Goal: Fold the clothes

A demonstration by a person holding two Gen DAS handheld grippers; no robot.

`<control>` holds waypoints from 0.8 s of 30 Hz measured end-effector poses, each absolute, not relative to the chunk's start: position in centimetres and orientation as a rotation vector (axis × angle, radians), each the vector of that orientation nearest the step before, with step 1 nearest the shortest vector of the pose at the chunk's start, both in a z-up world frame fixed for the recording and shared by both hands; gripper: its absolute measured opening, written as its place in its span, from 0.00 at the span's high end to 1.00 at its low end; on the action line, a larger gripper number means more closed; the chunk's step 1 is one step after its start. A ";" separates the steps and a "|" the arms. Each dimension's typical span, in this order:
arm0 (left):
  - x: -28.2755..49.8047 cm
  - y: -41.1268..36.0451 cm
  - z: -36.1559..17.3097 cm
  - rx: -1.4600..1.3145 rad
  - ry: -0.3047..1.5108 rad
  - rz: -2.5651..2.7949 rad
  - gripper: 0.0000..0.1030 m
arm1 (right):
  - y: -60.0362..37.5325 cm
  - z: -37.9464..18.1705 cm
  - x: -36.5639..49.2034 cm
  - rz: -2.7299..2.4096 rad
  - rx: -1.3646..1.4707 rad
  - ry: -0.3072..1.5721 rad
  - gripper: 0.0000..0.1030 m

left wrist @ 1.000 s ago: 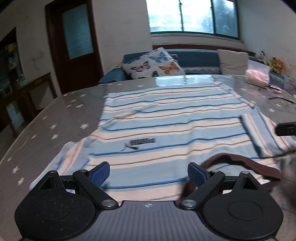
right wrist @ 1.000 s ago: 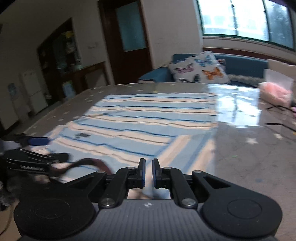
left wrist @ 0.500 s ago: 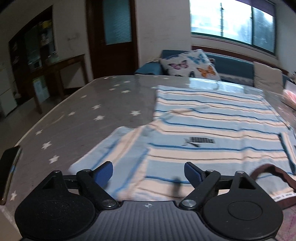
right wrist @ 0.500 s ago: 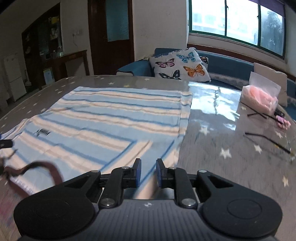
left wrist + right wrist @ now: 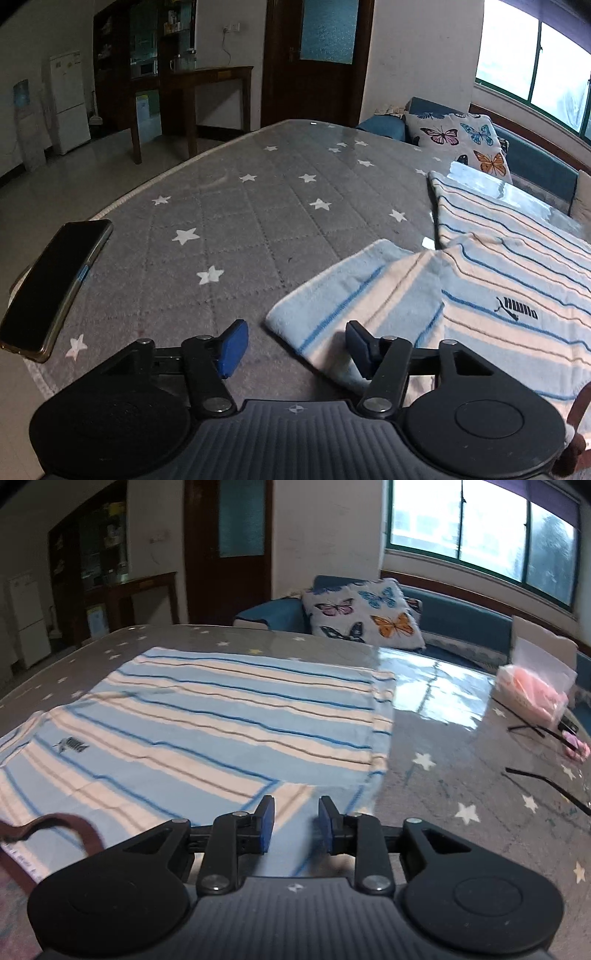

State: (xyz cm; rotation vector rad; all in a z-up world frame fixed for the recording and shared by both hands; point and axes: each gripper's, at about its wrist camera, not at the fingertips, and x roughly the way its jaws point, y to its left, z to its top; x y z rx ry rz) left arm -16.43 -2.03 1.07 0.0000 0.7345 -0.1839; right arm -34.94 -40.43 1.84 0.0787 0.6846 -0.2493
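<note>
Striped shirt (image 5: 509,280) flat on surface (image 5: 236,229): L gripper (image 5: 295,341) narrowing, R gripper (image 5: 293,823) widening, both empty; pinch sleeve edges squarely.

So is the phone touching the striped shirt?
Apart. The left wrist view shows bare starred table between the phone and the shirt.

A home living room is shown; behind the star-patterned table (image 5: 236,221) a blue sofa (image 5: 461,616) with a butterfly cushion (image 5: 365,613) is seen; left of it stand a wooden door (image 5: 314,62), a cabinet (image 5: 147,66) and a white fridge (image 5: 68,99).
</note>
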 end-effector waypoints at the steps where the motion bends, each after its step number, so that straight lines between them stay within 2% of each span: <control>1: -16.4 -2.1 1.1 0.004 0.729 -0.190 0.53 | -39.9 2.0 -34.9 -0.232 0.078 0.684 0.73; 2: -16.3 -2.1 1.0 0.009 0.722 -0.197 0.64 | -39.3 2.2 -34.9 -0.210 0.075 0.683 0.73; 3: -16.2 -2.1 1.1 0.008 0.718 -0.206 0.70 | -38.6 2.4 -34.7 -0.185 0.071 0.683 0.70; 4: -16.1 -2.0 1.1 0.003 0.716 -0.218 0.81 | -37.8 2.6 -34.5 -0.157 0.062 0.683 0.68; 5: -16.1 -1.8 1.2 -0.007 0.717 -0.231 0.89 | -37.0 2.7 -34.3 -0.128 0.052 0.685 0.63; 7: -16.1 -1.6 1.4 -0.020 0.710 -0.245 0.93 | -35.3 2.9 -33.7 -0.067 0.031 0.690 0.63; 17: -15.9 -1.3 2.7 -0.036 0.647 -0.295 0.94 | -24.4 2.6 -29.9 0.234 -0.102 0.724 0.62; 24: -15.5 -0.6 2.2 -0.063 0.665 -0.311 0.94 | -18.7 1.5 -29.7 0.346 -0.228 0.724 0.62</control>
